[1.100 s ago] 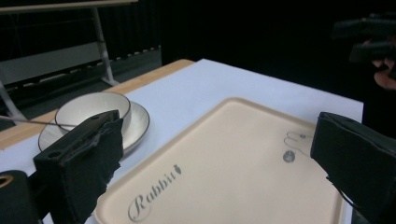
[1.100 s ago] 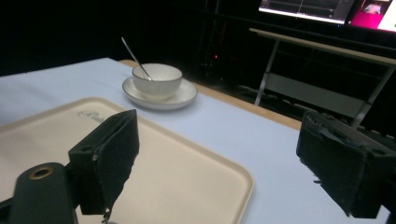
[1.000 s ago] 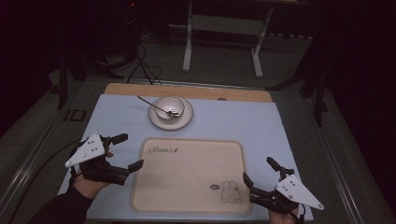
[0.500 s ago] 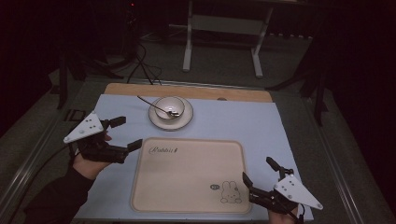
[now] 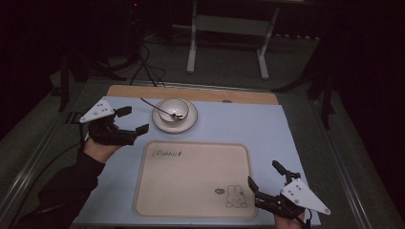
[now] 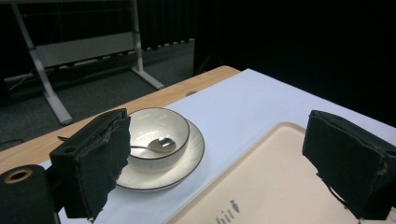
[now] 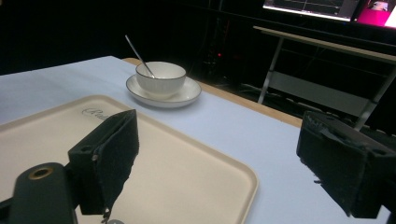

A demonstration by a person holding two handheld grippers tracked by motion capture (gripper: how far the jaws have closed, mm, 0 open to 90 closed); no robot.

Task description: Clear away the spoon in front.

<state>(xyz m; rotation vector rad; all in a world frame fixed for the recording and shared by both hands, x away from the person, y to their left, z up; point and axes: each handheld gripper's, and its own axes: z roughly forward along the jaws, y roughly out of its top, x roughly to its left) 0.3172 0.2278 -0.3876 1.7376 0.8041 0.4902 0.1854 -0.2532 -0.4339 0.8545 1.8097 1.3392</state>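
A white bowl [image 5: 174, 109] with a metal spoon [image 5: 160, 109] in it rests on a white saucer [image 5: 186, 125] at the back of the pale blue mat. The bowl [image 6: 156, 137] and spoon [image 6: 154, 146] lie just ahead of my left gripper [image 5: 134, 119], which is open and empty, raised left of the saucer. A beige tray [image 5: 193, 176] with a rabbit drawing lies in front. At the tray's front right corner my right gripper [image 5: 265, 176] stands open with nothing in it. From there the bowl [image 7: 161, 77] and the tray [image 7: 196, 177] are in sight.
The pale blue mat [image 5: 248, 124] covers most of a wooden table [image 5: 200, 93]. A metal stand [image 5: 228, 28] is on the floor behind the table, and cables [image 5: 143, 62] trail at the back left. Dark floor surrounds the table.
My left gripper has lifted and moved forward and right, from beside the tray's left edge toward the saucer. The right gripper has stayed in place.
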